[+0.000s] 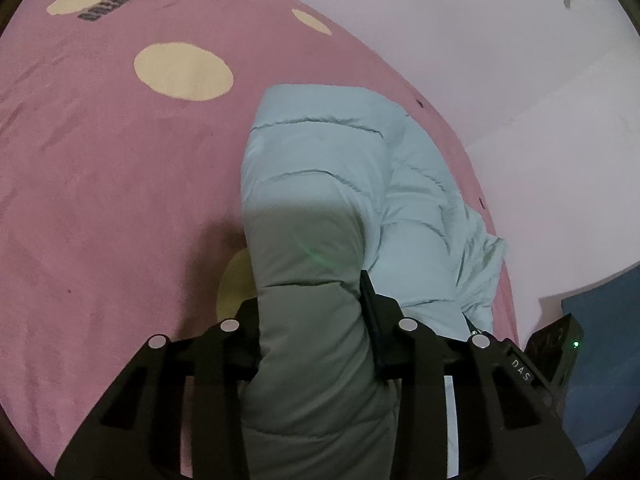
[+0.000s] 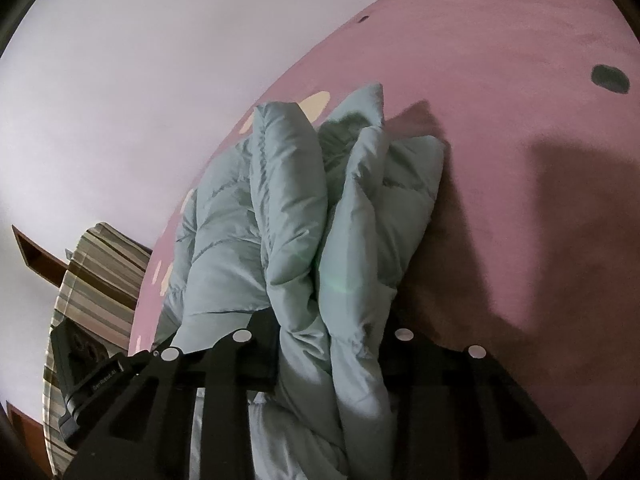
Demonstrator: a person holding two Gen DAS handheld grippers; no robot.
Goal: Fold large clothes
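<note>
A pale blue-green puffer jacket (image 1: 320,152) lies bunched on a pink bedspread (image 1: 100,160) with cream spots. In the left wrist view a thick quilted fold fills the gap between the fingers of my left gripper (image 1: 310,300), which is shut on it. The right finger (image 1: 370,300) presses its side, and the left finger is hidden behind the fabric. In the right wrist view the jacket (image 2: 288,184) rises in several upright folds, and my right gripper (image 2: 328,320) is shut on a gathered bundle of them above the bedspread (image 2: 500,80).
A pale wall (image 1: 480,20) borders the bed's far edge. A dark blue surface (image 1: 608,340) lies at the right, beside the other gripper's body with its green light (image 1: 560,344). Striped cloth (image 2: 96,280) and brown wooden furniture (image 2: 36,256) stand past the bed's left edge.
</note>
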